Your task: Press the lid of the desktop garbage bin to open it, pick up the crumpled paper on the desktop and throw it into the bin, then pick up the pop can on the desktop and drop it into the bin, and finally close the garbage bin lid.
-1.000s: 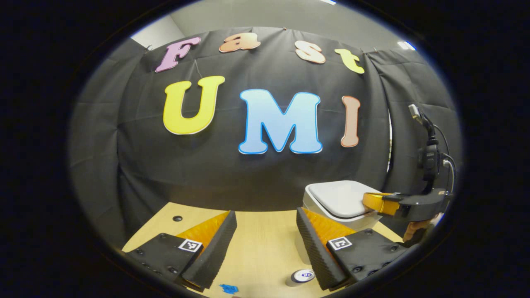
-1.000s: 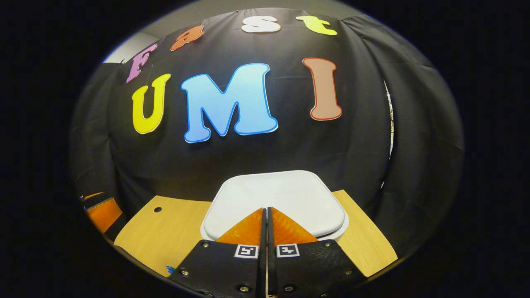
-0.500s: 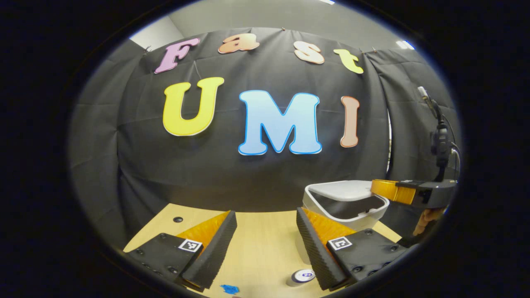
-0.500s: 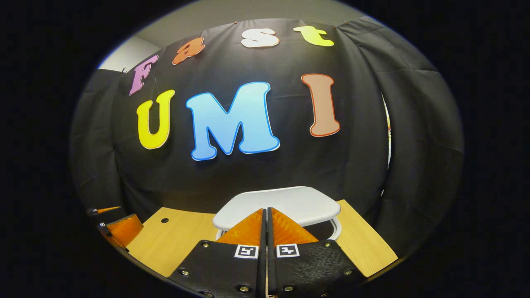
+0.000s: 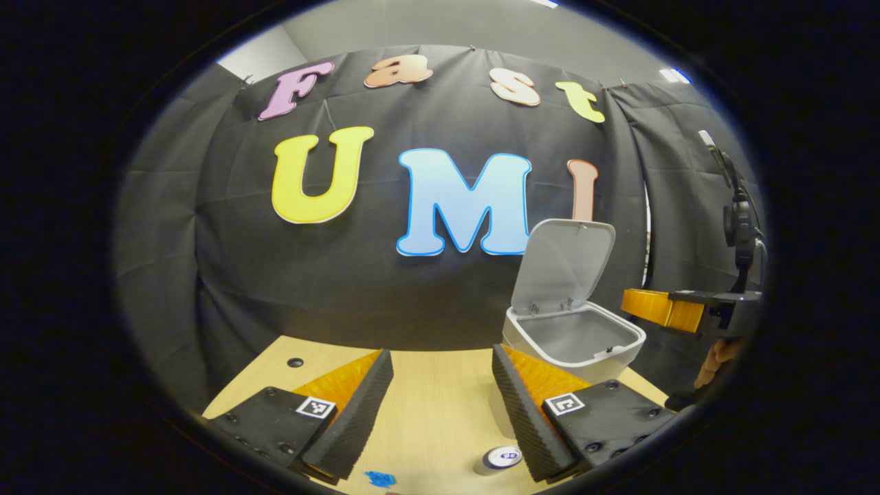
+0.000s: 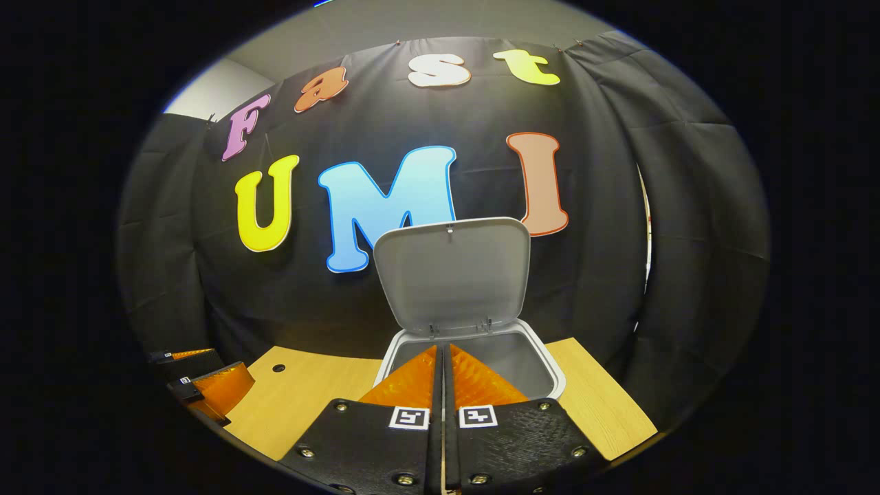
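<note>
Bin lid upright, right gripper fingers pressed together above it, left gripper fingers spread over table.

bin on desk, can nearer

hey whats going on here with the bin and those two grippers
A person is clearing a wooden desktop with two handheld grippers. The white desktop bin stands open, its lid upright at the back. The right gripper is shut with nothing in it, hovering at the bin's front edge. The left gripper is open over the desk, with the pop can just below it near one finger. Nothing looks binned yet, as far as the inside shows.
</note>
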Demonstrator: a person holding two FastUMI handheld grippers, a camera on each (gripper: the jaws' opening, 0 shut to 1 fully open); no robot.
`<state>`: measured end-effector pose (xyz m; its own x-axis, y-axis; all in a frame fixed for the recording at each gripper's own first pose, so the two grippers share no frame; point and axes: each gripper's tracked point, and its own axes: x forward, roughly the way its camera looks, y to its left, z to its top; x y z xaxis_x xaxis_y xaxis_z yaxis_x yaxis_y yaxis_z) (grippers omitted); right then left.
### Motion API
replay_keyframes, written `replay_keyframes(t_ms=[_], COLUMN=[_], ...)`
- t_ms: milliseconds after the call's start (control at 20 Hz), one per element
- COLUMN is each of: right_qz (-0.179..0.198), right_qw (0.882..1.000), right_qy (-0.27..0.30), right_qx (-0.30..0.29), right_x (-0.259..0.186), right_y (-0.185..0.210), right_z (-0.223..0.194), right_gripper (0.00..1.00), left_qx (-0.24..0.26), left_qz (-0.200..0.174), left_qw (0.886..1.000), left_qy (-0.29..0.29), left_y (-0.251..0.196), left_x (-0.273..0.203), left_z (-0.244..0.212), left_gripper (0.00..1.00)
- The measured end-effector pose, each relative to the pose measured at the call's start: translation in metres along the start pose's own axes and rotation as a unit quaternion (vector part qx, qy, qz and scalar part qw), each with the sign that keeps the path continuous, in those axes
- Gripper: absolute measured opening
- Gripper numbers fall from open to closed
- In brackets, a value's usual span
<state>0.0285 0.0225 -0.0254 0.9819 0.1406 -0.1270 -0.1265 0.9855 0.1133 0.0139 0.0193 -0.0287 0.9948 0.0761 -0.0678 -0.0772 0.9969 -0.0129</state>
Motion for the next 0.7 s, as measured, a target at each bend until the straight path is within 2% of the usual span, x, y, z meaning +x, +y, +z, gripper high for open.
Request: replay_keyframes(t_ms=[450,700], right_qz=[0.004,0.006], right_qw=[1.0,1.0], right_qy=[0.003,0.004], right_qx=[-0.001,-0.002], right_x=[-0.003,-0.007], right_y=[0.006,0.008], right_z=[-0.002,-0.005], right_gripper=[0.02,0.01], left_qx=[-0.003,-0.009], left_qz=[0.014,0.034], left_qw=[1.0,0.999], left_qy=[0.0,0.017], left_y=[0.025,0.056], left_x=[0.0,-0.002], left_z=[-0.005,-0.027], left_gripper=[0.95,0.95])
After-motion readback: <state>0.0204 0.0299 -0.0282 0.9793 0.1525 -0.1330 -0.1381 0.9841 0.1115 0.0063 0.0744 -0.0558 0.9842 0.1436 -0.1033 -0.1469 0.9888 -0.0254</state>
